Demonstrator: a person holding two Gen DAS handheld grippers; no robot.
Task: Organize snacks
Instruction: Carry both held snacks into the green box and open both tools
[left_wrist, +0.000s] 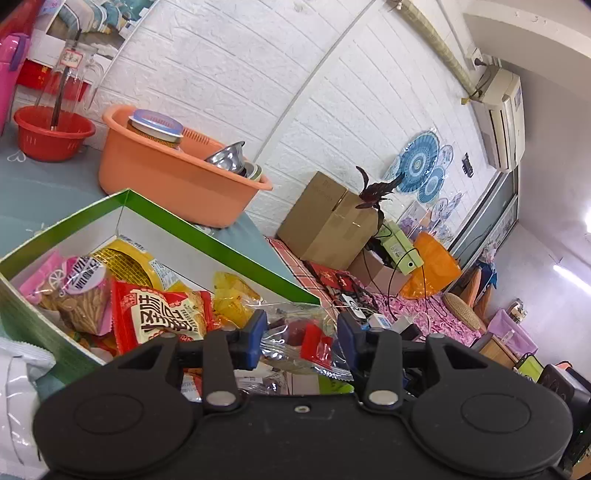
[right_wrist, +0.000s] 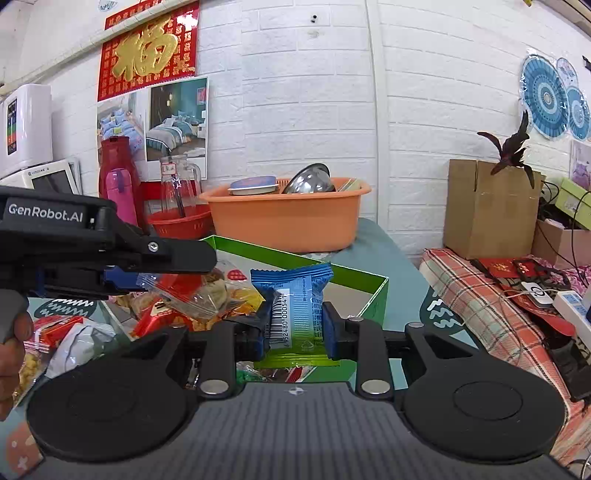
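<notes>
A green box with white inner walls holds several snack packets, among them a red one and a pink one. My left gripper is shut on a clear packet with red contents, held above the box's near corner. In the right wrist view the same left gripper comes in from the left with the clear packet hanging from it over the snack pile. My right gripper is shut on a blue and green packet with a barcode, held upright over the green box.
An orange basin with a steel bowl stands behind the box, a red basket and glass jug to its left. Loose packets lie left of the box. A cardboard box and cables on plaid cloth lie right.
</notes>
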